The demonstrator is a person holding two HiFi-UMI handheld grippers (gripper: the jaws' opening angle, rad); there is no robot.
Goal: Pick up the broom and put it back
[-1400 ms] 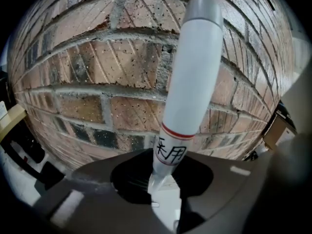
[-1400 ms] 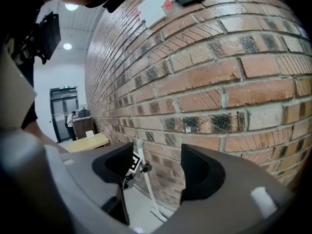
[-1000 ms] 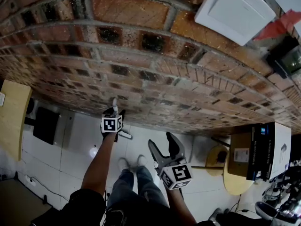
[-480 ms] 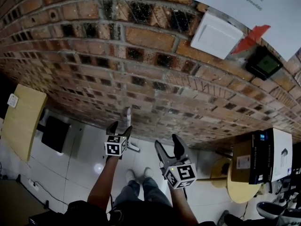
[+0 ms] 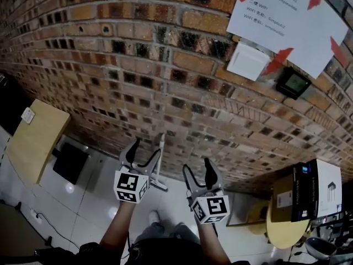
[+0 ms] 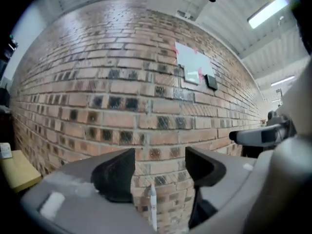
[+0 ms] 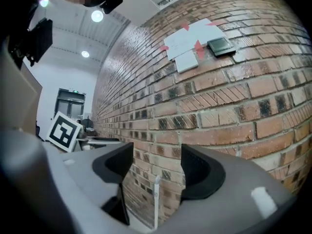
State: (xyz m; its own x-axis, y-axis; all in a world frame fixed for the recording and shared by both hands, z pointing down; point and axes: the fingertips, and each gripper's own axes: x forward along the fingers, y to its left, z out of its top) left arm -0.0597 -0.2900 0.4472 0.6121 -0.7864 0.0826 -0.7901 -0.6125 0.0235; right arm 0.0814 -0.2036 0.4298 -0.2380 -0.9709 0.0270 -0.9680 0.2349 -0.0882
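Note:
The broom's thin white handle (image 5: 160, 159) leans upright against the brick wall (image 5: 138, 81), with its foot on the white floor tiles. My left gripper (image 5: 142, 152) is just left of the handle and apart from it. Its jaws have just been opening and hold nothing. In the left gripper view the handle (image 6: 152, 204) shows low between the left gripper's (image 6: 158, 160) jaws, farther off by the wall. My right gripper (image 5: 197, 167) is to the right of the broom, open and empty. The handle (image 7: 156, 199) also appears low between the right gripper's (image 7: 156, 160) jaws.
A yellow table (image 5: 33, 139) and a black stool (image 5: 69, 162) are on the left. At the right a round table (image 5: 278, 222) carries a cardboard box (image 5: 284, 192) and a white box (image 5: 325, 186). Taped papers (image 5: 287, 24), a white plate (image 5: 248, 59) and a small black screen (image 5: 292, 83) hang on the wall.
Both grippers have risen along the wall. The left one has come off the broom handle with wider jaws, and the broom stays against the bricks. The head view has tilted upward.

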